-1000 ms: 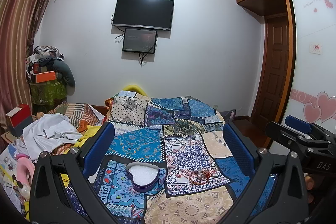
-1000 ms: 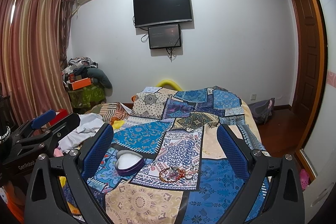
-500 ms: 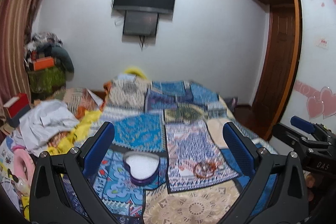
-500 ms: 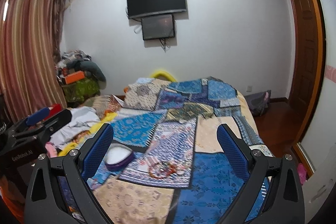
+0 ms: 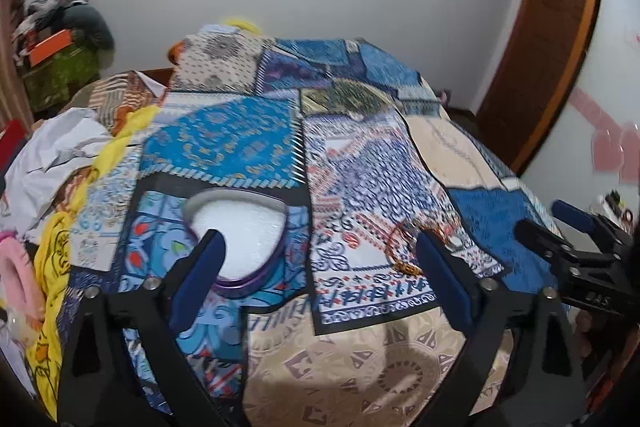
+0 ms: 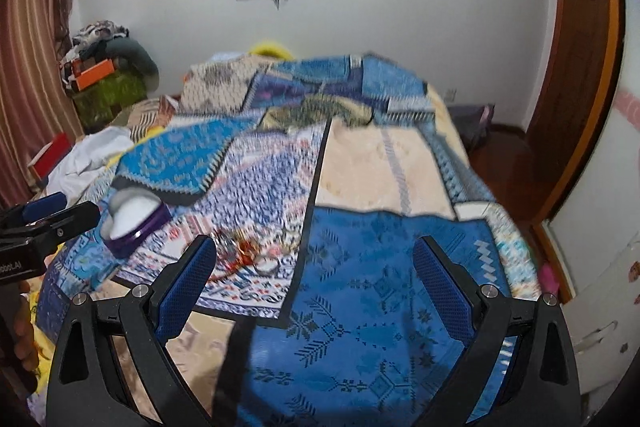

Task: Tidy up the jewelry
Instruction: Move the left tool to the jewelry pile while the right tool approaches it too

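A heart-shaped purple box [image 5: 240, 227] with a white lining lies open on the patchwork bedspread [image 5: 360, 367]; my left gripper's left finger covers its near edge. A tangle of red and gold jewelry [image 5: 402, 247] lies to its right, beside the right finger. My left gripper [image 5: 320, 263] hovers over both, its jaws wide but closing, with nothing between them. In the right wrist view the box [image 6: 132, 217] and jewelry [image 6: 248, 253] sit at the left, by the left finger of my right gripper [image 6: 316, 267], which is open and holds nothing.
White and yellow clothes [image 5: 60, 163] are heaped along the bed's left side. A stack of bags and boxes [image 6: 104, 67] fills the far left corner. A wooden door [image 5: 548, 39] and bare floor [image 6: 500, 155] lie to the right. Each gripper shows in the other's view.
Both grippers have tipped downward and come closer to the bed. The box and the jewelry now look larger and sit right at the fingertips. The left jaws have narrowed a little.
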### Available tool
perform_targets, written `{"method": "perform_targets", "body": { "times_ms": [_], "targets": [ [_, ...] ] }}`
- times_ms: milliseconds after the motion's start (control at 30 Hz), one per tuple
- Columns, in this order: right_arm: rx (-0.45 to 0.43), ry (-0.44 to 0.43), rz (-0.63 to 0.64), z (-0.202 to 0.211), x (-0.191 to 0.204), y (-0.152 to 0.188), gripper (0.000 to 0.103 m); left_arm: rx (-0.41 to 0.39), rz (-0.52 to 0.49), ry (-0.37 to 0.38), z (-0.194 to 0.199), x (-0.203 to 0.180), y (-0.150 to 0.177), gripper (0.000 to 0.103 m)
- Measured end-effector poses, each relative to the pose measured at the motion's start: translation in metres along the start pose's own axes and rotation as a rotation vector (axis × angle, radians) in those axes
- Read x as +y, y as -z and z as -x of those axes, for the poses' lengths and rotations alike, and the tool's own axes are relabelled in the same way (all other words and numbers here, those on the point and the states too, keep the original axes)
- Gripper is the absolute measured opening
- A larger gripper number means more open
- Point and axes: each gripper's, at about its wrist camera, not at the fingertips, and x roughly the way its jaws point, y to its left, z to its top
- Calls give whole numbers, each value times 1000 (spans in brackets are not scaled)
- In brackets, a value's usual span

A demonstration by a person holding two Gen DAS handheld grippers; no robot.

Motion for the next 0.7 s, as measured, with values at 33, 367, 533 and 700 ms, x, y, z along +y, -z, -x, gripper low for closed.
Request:
{"method": "perform_targets", "body": {
  "times_ms": [33,367,533,700],
  "targets": [
    [16,-18,-12,-6,-3,1,98,13,-11,10,-4,-4,0,87],
    [87,-130,-35,-36,-14,3,62,96,-118,135,-44,-43,-3,56],
    [115,-196,-43,-51,-15,-1,42,144,-127,195,-61,-54,-1,38],
    [139,-220,-22,-61,-7,-4,26,171,-140,217,-71,-59,2,28]
  ]
}}
